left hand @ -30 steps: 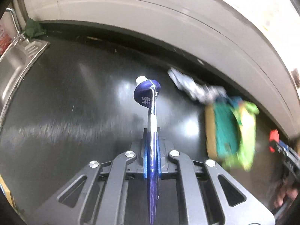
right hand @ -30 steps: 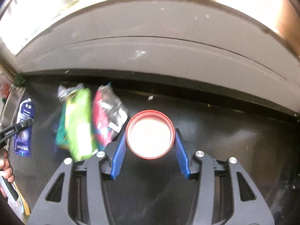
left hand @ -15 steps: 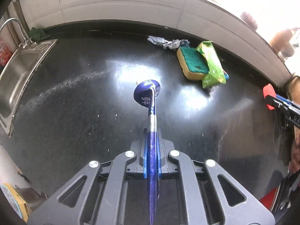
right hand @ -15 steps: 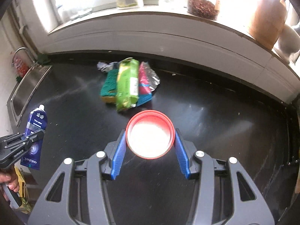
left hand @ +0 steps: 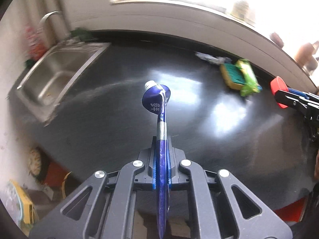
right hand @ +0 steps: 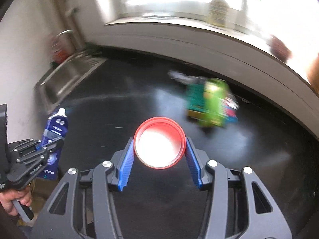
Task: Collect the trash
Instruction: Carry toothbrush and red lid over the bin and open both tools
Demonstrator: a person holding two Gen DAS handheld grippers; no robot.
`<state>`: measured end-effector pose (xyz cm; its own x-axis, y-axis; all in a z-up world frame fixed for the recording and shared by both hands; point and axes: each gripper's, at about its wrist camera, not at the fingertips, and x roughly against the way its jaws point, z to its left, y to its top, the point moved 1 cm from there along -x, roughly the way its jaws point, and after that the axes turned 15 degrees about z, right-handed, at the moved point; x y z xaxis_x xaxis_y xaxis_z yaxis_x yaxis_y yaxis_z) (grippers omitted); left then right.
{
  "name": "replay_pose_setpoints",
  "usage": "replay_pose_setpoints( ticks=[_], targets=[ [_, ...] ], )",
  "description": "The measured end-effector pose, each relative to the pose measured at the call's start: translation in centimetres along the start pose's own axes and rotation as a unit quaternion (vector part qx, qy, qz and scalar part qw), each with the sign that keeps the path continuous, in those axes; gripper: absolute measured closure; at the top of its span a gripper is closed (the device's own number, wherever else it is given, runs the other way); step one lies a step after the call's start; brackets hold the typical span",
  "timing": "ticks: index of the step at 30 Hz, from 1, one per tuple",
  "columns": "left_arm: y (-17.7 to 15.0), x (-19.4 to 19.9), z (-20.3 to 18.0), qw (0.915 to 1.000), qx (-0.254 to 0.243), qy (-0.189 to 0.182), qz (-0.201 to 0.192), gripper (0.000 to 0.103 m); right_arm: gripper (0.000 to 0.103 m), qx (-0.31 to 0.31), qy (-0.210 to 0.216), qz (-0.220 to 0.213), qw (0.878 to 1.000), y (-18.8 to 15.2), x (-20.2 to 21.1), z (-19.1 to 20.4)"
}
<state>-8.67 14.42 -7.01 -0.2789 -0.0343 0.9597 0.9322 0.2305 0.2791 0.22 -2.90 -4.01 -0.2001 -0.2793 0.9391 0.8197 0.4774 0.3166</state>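
My left gripper (left hand: 161, 159) is shut on a flat dark blue toothpaste tube (left hand: 157, 103), held edge-on with its white cap end pointing away, above the black counter (left hand: 111, 131). The same tube (right hand: 54, 131) and the left gripper (right hand: 42, 149) show at the left of the right wrist view. My right gripper (right hand: 159, 151) is shut on a red lid (right hand: 159, 142) with a white inside, gripped by its rim. That lid (left hand: 279, 87) appears at the right edge of the left wrist view. Far back on the counter lie a green wrapper (right hand: 214, 101), a green-and-yellow sponge (left hand: 232, 76) and crumpled foil (left hand: 207, 56).
A steel sink (left hand: 57, 73) with a tap (left hand: 49, 16) is set into the counter at the left. A white wall and a window sill with jars (right hand: 218, 10) run behind. Below the counter's left edge there is clutter on the floor (left hand: 24, 203). A hand (right hand: 12, 201) holds the left gripper's handle.
Both grippers have pulled back and up from the wrappers, which now look smaller and farther off. The sink and the counter's left edge have come into view. Both grips are unchanged.
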Motion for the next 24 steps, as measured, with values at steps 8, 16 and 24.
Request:
replay_pose_setpoints(
  ticks=[8,16,24],
  targets=[
    [-7.9,2.0,12.7,0.9918,0.116,0.052,0.009,0.097,0.054,0.179,0.108,0.045,0.977,2.2,-3.8,19.0],
    [-15.8,-0.1,22.7,0.9743,0.215,0.045,0.051,0.096,0.054,0.293,0.160,0.139,0.932,-0.8,-9.9,34.1],
    [-18.9,-4.2,27.8,0.9676,0.241,0.021,0.073,0.096,0.053,0.329,0.140,0.177,0.917,-2.0,-14.8,42.0]
  ],
)
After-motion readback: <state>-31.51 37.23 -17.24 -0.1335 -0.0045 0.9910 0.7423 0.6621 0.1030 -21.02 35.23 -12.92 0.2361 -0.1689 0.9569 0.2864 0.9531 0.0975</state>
